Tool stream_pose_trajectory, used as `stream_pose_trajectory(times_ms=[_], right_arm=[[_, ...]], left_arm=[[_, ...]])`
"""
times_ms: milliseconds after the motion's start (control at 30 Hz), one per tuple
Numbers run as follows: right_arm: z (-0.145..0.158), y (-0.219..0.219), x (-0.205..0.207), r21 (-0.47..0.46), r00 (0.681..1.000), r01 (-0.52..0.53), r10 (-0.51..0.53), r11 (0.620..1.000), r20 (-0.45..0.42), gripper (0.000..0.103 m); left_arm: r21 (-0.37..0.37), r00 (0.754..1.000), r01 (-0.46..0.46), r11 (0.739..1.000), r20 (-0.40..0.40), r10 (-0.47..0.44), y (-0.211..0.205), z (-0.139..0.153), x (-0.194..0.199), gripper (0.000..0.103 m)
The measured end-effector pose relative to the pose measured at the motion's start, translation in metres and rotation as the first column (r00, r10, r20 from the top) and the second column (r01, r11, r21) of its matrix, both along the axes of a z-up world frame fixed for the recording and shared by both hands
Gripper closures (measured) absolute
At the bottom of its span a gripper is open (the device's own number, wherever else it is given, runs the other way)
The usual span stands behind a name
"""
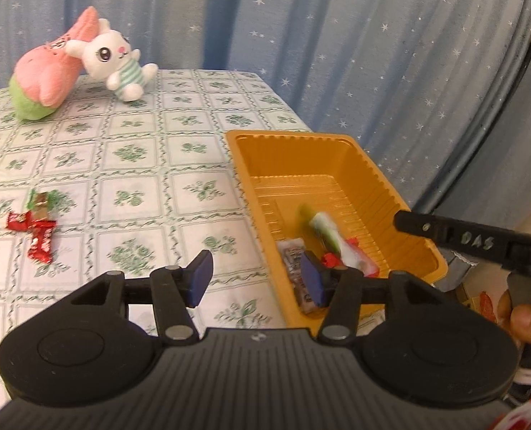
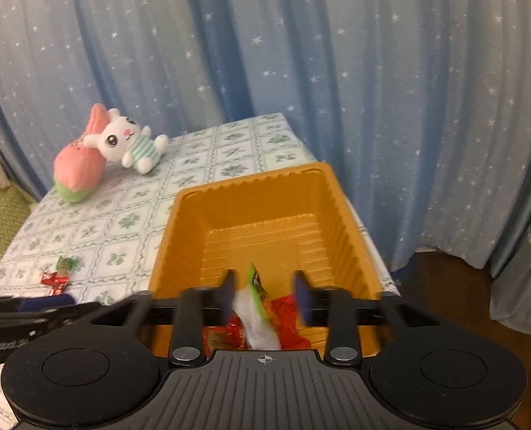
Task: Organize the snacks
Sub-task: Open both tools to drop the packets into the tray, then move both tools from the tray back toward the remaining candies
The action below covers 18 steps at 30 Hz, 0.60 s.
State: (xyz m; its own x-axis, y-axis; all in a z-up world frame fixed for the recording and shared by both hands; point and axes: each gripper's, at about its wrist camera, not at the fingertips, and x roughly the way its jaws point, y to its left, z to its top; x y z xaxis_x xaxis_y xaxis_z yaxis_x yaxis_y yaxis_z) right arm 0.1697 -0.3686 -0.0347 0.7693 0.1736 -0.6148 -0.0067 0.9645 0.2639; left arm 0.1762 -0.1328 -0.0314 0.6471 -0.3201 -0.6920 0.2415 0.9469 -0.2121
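An orange plastic tray (image 1: 373,165) stands at the table's right edge and also shows in the right wrist view (image 2: 251,193). It holds several wrapped snacks: a blurred white and green packet (image 1: 331,238), a silver-brown bar (image 1: 294,261) and red wrappers (image 2: 287,319). My right gripper (image 2: 265,295) is open above the tray, with the white and green packet (image 2: 256,308) loose between its fingers. My left gripper (image 1: 256,281) is open and empty over the tray's left rim. Red candy bars (image 1: 37,234) and a green-wrapped sweet (image 1: 39,199) lie on the cloth at left.
A pink and green plush (image 1: 46,79) and a white bunny plush (image 1: 116,61) lie at the table's far left corner. A blue star curtain (image 1: 337,36) hangs behind. The table (image 1: 140,165) has a floral checked cloth. The floor drops off right of the tray.
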Motion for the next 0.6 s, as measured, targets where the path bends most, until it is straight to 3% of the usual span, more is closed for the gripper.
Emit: stream_pose_trajectory(times_ms=[267,600], right_arm=[[0.015,0.001,-0.031,0.034,0.999,0.049,-0.048,0.998,-0.012,0.047],[0.028,0.042,-0.075,0.042,1.0,0.002,-0.002,0.999,-0.01,0.047]], left_arm=[[0.007,0.999,-0.049,0.999,0.01,0.049,0.028,0.005,-0.03,0.05],[0.044,0.992,-0.12,0.992,0.05,0.117,0.071,0.027,-0.071,0.043]])
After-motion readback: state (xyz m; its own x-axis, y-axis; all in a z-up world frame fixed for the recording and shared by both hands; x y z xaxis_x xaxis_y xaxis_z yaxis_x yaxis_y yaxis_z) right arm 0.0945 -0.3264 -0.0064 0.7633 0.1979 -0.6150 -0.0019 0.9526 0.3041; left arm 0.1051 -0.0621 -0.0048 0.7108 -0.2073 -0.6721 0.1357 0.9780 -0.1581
